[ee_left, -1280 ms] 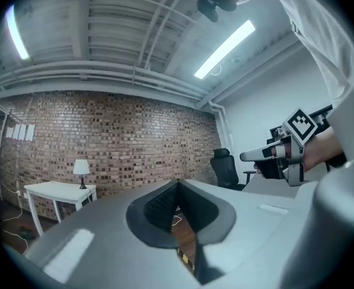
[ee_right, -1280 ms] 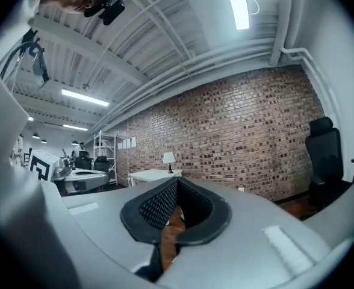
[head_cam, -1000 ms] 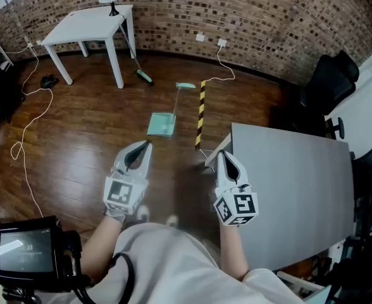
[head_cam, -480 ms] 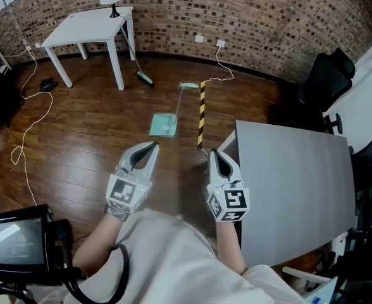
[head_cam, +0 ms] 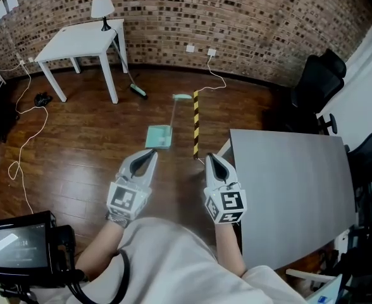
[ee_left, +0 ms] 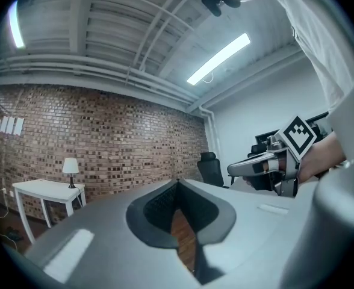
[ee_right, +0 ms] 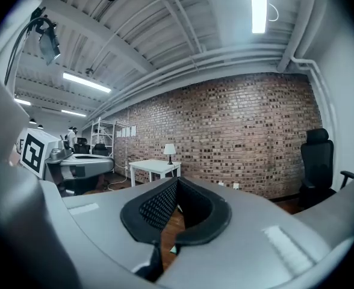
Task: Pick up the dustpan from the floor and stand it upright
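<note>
Both tools are held side by side out in front of the person, well above the floor. The left tool is closed, its two jaws meet at the tip, and it holds nothing. The right tool is closed too, and it also holds nothing.

The green dustpan lies flat on the wooden floor. It is in front of the left tool and lower down, a bit toward the right tool's side. Its long thin handle runs straight away from the tools, with a green grip at the far end. No tool touches it.

A yellow and black striped bar lies on the floor just beside the dustpan, in front of the right tool. A big grey bench stands right next to the right tool, on its outer side.

Far ahead of the left tool there is a white bench with a lamp on it. A broom leans on that bench. Behind them is a brick wall.
</note>
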### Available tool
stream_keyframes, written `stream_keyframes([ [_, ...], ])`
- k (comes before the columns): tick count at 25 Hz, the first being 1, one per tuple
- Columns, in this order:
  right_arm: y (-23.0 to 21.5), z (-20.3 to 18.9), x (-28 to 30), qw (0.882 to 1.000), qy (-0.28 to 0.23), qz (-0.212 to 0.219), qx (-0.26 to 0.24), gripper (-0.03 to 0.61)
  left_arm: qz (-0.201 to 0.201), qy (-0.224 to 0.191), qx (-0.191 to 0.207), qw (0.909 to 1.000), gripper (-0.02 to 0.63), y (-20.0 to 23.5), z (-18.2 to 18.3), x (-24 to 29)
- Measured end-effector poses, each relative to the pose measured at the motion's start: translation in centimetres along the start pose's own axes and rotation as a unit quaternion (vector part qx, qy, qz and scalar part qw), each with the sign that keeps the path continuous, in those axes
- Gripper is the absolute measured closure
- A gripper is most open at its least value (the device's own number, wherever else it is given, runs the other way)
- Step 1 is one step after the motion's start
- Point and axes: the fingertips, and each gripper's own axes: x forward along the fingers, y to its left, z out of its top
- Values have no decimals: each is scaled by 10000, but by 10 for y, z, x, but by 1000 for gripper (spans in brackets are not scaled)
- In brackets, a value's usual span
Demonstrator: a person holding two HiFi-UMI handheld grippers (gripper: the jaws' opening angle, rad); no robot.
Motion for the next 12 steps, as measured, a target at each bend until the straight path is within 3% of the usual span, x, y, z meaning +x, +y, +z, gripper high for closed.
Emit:
stream_keyframes([
  [12, -5, 1, 0, 10000, 48, 47, -38, 566, -14, 10, 124, 9999, 612, 1, 7, 7],
])
